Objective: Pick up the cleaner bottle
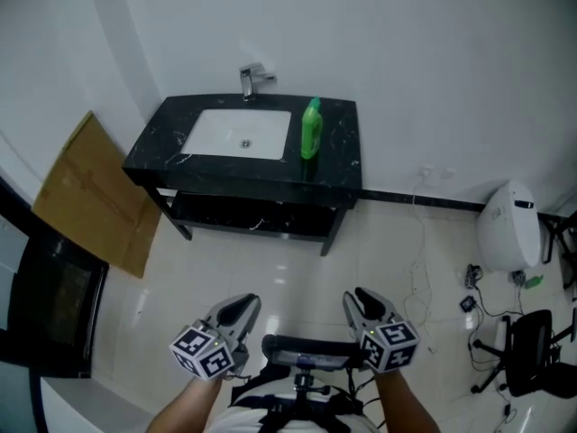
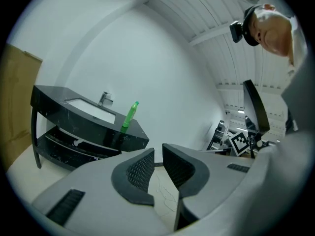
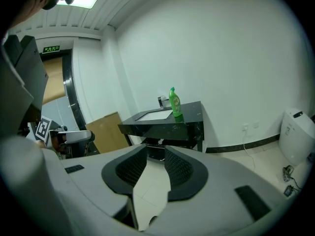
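The green cleaner bottle [image 1: 311,129] stands upright at the right of the white sink [image 1: 239,133] on a black counter [image 1: 341,142] against the far wall. It also shows far ahead as the bottle [image 2: 130,115] in the left gripper view and the bottle [image 3: 174,103] in the right gripper view. Both grippers hang low over the tiled floor, well short of the counter. My left gripper [image 1: 245,303] [image 2: 158,154] has a narrow gap between its pads and holds nothing. My right gripper [image 1: 356,296] [image 3: 155,154] stands wider open and empty.
A faucet [image 1: 250,79] rises behind the sink. A shelf [image 1: 252,215] runs under the counter. Cardboard [image 1: 90,197] leans on the left wall beside a dark glass door [image 1: 45,305]. A white appliance [image 1: 509,228], loose cables [image 1: 419,269] and a black chair [image 1: 527,350] sit at right.
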`<state>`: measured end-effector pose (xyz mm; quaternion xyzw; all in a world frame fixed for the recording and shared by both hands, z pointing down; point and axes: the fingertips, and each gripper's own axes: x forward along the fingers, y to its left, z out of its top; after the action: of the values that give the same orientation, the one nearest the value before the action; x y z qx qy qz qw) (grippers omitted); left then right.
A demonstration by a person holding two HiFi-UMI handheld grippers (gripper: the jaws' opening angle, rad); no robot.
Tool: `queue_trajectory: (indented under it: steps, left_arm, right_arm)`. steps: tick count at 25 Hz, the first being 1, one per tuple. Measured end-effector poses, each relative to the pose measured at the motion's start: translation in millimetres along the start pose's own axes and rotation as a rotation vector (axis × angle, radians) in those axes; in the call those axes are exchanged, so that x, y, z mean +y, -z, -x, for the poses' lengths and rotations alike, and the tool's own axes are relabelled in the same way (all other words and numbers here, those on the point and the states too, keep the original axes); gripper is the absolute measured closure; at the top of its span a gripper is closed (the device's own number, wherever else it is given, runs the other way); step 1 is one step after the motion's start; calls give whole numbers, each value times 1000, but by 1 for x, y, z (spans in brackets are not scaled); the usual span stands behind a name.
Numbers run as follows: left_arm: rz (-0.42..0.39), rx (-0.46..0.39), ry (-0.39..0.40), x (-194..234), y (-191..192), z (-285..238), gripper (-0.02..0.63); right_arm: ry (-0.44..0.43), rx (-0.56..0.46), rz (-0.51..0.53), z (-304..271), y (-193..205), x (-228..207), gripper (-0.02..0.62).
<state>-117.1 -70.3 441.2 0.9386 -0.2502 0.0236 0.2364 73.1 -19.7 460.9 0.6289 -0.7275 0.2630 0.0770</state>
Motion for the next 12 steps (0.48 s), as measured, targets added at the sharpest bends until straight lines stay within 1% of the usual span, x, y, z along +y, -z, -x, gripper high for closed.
queue_trajectory:
  steps: [7,12]
  left_arm:
    - [-8,6,57,39,-28,-14,561]
    - [-7,6,98,68,-43,-16,562]
  right_arm:
    - [33,12,-4,-45,-20,9,489]
    - [50,-3,-5,-76,-36,18,489]
